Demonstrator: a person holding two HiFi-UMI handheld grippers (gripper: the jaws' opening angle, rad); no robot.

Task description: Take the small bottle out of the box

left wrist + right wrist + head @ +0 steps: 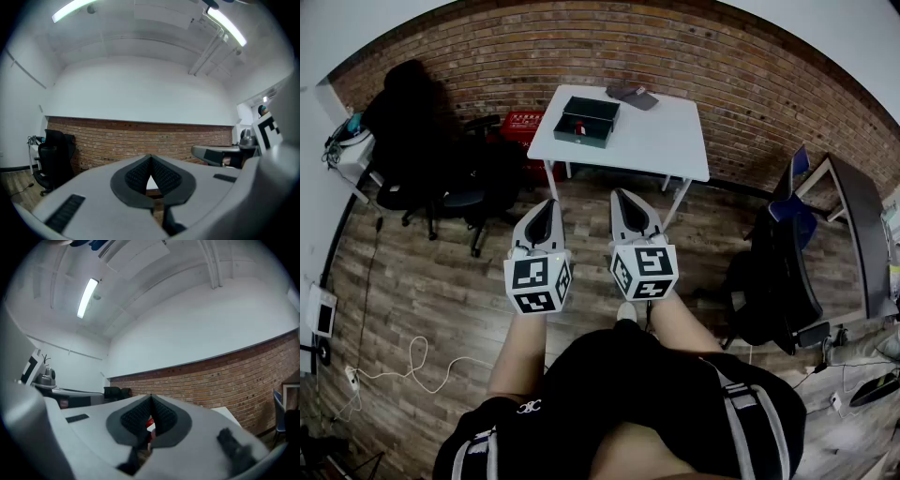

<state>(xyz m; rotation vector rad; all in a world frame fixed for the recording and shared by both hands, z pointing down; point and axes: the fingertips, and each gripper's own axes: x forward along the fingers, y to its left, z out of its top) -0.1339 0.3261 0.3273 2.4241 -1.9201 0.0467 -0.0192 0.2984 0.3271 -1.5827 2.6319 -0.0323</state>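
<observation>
Standing back from the bench (666, 141), well apart from it, with wood floor (422, 281) between. Left gripper (547, 202) and right gripper (620, 193) are held side by side, level, both pointing toward the far brick wall.

Left gripper view: left gripper (150, 161) has its jaws together at the tips, nothing between them. Right gripper view: right gripper (150, 401) is the same, pads meeting, empty. A red sliver shows through the gap under its tips, but that is far-off background, not something gripped.

Box (584, 139) is dark green, lid off or open, and sits on the left half of the bench. A small red thing inside it, probably the bottle (579, 126), lies toward the left end of the box. It is too small to tell which way its long axis runs.

Key relation: the box lies straight ahead and far, roughly on the line between the two grippers, so neither is clearly nearer. The right one maybe has a slight edge. The box's long side runs left to right, tilted a little.

Judgement: task not started. First need is to close the distance, then open a gripper above the box and come down on the bottle.

Other stuff: a dark flat item (632, 95) on the far edge of the bench, a red crate (521, 123) behind the bench on the left, a black chair (412, 141) far left.
</observation>
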